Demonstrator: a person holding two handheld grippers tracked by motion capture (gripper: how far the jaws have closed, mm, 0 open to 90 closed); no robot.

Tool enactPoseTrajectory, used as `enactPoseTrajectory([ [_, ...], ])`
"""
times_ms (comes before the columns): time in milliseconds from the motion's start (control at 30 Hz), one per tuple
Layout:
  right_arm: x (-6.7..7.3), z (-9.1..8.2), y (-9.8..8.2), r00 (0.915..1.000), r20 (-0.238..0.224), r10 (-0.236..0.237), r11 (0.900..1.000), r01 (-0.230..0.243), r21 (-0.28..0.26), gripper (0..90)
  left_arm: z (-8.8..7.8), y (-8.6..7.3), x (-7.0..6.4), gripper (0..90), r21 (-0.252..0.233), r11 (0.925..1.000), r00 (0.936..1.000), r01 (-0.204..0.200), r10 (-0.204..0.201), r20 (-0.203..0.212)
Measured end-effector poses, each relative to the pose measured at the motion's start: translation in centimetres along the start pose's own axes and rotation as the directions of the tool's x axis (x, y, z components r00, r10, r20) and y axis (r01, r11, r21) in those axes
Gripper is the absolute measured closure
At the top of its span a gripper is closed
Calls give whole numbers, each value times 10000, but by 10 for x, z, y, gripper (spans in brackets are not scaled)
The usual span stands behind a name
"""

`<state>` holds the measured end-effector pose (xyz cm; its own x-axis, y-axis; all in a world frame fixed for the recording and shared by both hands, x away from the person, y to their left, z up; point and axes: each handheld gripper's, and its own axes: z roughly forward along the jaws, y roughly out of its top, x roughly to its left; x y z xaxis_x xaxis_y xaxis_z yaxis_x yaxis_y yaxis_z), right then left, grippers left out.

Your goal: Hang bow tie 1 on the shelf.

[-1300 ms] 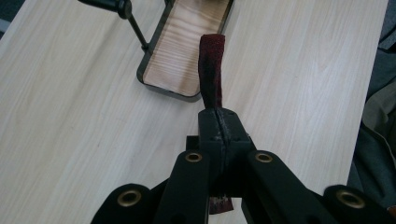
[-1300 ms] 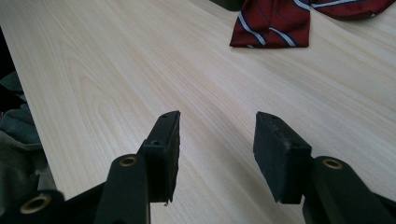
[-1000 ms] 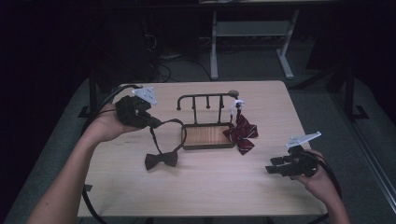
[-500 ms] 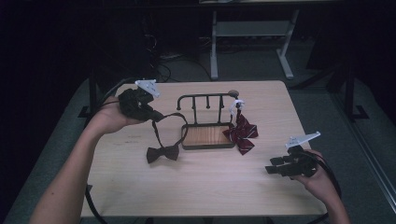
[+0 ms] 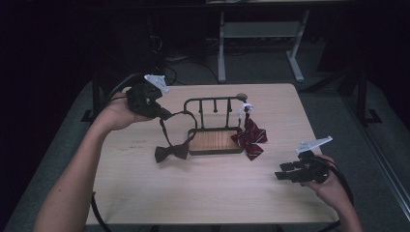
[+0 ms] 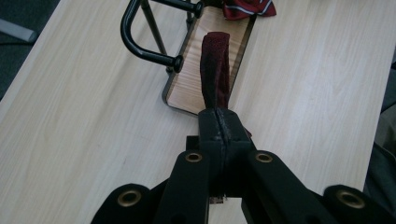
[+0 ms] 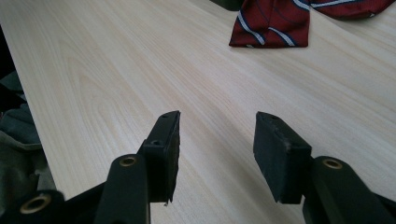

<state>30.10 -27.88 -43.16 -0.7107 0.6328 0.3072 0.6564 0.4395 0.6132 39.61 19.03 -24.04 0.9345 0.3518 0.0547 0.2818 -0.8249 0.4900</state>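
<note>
Your left tongs (image 5: 162, 114) sit at the upper left of the high view, raised above the surface (image 5: 203, 193), with the jaws pressed together on the neck strap (image 6: 215, 74) of the dark bow tie (image 5: 171, 152). In the left gripper view, the strap runs as a narrow dark-red band straight out from the closed jaw tips toward the top of the frame. In the high view, the strap loops down from the tongs, and the bow itself hangs low at centre left, just beside the left edge of the rack (image 5: 215, 140); whether it touches the surface cannot be told.

Your right tongs (image 7: 215, 144) rest at the lower right of the high view with the jaws apart and nothing between them. A striped red bow tie (image 5: 249, 137) lies at the right end of the rack, with its white band up at the post.

Handling notes:
- Treat the dark bow tie as very light and fully limp. It will likely swing and twist under any quick movement.
- The fabric looks textured, so the grip should hold without heavy pressure.
- The strap is the correct place to take hold, because it leaves the loop open for hooking over a rail.
- Do not clamp the knot or wings. They are likely to crease.
</note>
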Motion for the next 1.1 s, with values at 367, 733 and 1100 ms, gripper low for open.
enactPoseTrajectory([
  [367,0,0,0,10000,-16,-7,10000,7,17,508,4,8,9,899,208,9998,10000,42,-41,-40],
  [733,-1,-1,-1,10000,-44,31,10000,-31,-45,508,10,11,25,900,497,9983,9995,313,-310,-76],
  [1100,-1,1,0,10000,-63,25,10000,-25,-16,509,13,15,31,899,637,9970,9982,449,-423,-419],
])
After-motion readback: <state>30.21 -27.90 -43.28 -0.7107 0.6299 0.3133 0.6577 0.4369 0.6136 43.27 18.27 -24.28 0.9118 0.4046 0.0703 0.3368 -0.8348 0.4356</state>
